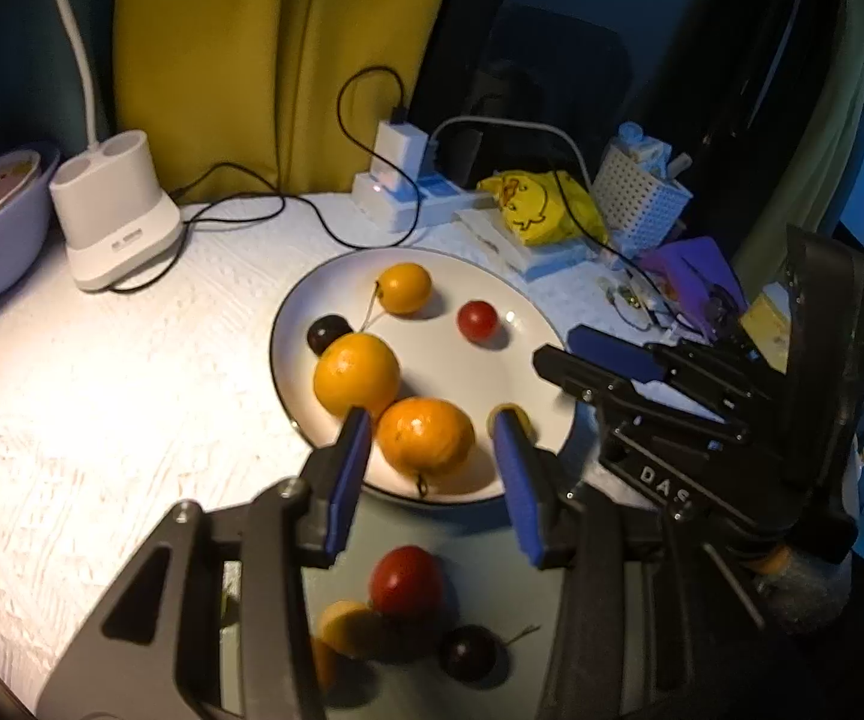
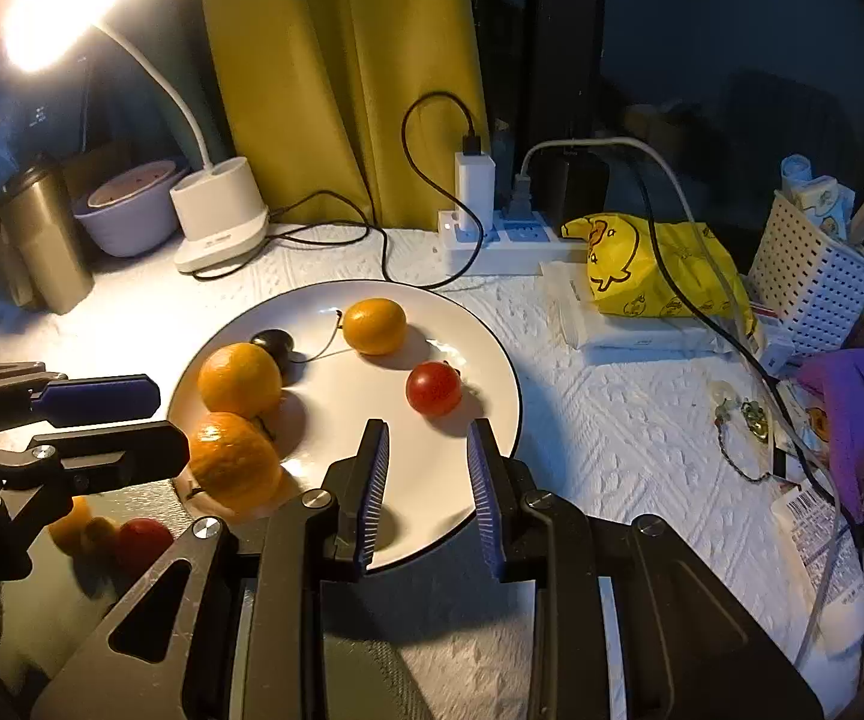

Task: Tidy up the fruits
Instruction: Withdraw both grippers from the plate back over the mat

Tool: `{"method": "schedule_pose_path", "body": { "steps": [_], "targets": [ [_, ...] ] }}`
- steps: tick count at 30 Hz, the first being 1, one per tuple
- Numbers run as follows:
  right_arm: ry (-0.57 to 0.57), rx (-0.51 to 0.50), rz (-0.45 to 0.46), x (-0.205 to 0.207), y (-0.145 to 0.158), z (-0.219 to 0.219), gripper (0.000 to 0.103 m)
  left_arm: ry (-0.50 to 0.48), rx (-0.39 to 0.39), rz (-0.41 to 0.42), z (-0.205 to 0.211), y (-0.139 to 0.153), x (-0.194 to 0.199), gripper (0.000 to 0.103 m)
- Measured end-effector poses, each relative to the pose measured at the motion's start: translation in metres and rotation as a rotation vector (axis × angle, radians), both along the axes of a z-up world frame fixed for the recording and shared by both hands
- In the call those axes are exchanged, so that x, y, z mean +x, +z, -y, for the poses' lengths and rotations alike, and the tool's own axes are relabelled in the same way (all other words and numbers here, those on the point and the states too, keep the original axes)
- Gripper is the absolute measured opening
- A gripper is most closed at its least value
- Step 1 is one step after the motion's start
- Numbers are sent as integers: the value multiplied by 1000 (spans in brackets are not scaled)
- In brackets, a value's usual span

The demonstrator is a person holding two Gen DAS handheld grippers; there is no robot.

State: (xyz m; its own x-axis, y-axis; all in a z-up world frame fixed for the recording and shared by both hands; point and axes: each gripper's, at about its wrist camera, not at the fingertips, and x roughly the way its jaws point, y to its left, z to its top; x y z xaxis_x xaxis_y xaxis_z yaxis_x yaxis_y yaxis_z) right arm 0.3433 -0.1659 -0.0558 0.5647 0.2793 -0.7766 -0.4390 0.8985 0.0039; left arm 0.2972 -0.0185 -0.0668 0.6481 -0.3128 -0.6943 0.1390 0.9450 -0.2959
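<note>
Jaws of the left gripper (image 1: 432, 417) stand spread. One blue pad is on each side of the near orange (image 1: 426, 437). A thin gap shows on both sides, so they do not squeeze it. Jaws of the right gripper (image 2: 429, 426) hang over the near edge of the plate (image 1: 450, 372), with a small gap between the ridged blue pads and nothing in it.

That plate is round, smooth and white with a dark rim. It sits on a counter (image 1: 132, 390) with a bumpy white cover. On the plate are three round oranges with dimpled skin: the near one, a middle orange (image 1: 357, 373) touching it, and a small far orange (image 1: 405, 288). There is also one shiny red tomato (image 1: 477, 319) and one dark cherry (image 1: 327, 330) with a thin stem.

Just in front of the plate lies a flat pale green surface (image 1: 492, 570). On it are a red fruit (image 1: 405, 581), a yellow fruit (image 1: 345, 627) and a dark fruit (image 1: 468, 651), all blurry.
</note>
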Motion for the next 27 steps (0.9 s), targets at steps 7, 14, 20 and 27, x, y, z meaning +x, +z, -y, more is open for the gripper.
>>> {"method": "schedule_pose_path", "body": {
  "steps": [7,14,20,27],
  "targets": [
    [4,10,6,-18,12,-1,29,19,2,30,-5,11,-18,45],
    [8,13,16,-37,23,-2,29,33,3,50,-7,21,-37,46],
    [13,14,30,-52,33,-4,29,49,4,65,-13,27,-54,46],
    [23,11,42,-69,42,-9,29,66,2,71,-23,27,-75,46]
  ]
}}
